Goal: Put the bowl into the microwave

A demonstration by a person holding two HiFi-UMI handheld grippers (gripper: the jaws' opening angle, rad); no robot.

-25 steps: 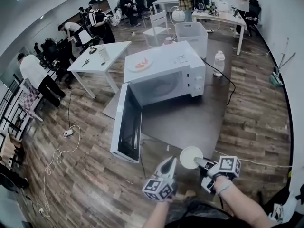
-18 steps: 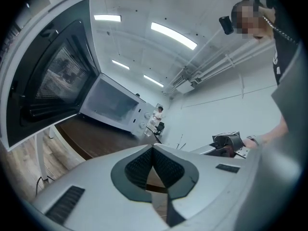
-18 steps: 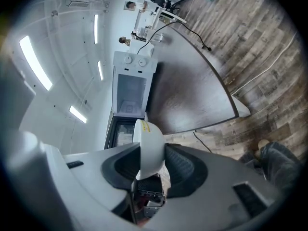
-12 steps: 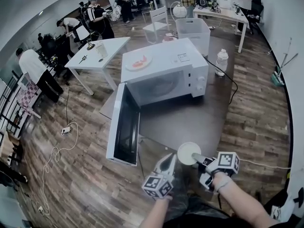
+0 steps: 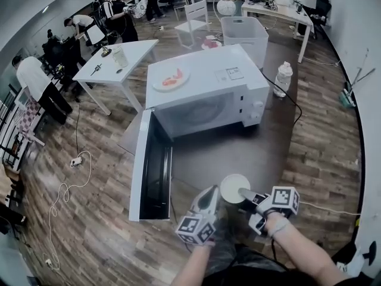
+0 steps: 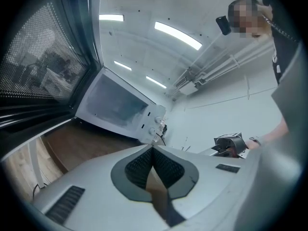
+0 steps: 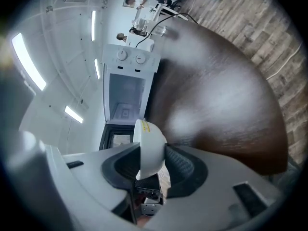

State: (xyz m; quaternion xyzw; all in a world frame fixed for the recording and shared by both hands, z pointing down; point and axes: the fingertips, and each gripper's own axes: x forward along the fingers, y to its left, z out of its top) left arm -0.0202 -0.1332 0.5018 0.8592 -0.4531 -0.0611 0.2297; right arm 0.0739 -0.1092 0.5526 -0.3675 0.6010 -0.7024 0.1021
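A white bowl (image 5: 234, 187) hangs tipped on its side above the dark mat, with my right gripper (image 5: 244, 193) shut on its rim. In the right gripper view the bowl (image 7: 149, 141) sits edge-on between the black pads (image 7: 179, 163). The white microwave (image 5: 208, 94) stands ahead on the floor, its door (image 5: 149, 168) swung wide to the left and its cavity (image 7: 126, 100) showing bare. My left gripper (image 5: 209, 197) is just left of the bowl, jaws shut with nothing in them (image 6: 153, 150). It faces the microwave (image 6: 120, 107) and the door (image 6: 43, 71).
A plate with red food (image 5: 171, 78) lies on the microwave's top. A white table (image 5: 116, 64) and several people are behind left. A white bin (image 5: 244, 31) and a water jug (image 5: 284, 76) stand behind right. A power cord (image 5: 286, 103) and loose cables (image 5: 68, 186) cross the wooden floor.
Both grippers and the bowl have come closer to the microwave, which now looks larger and nearer. The grip on the bowl is unchanged and the left jaws stay shut.
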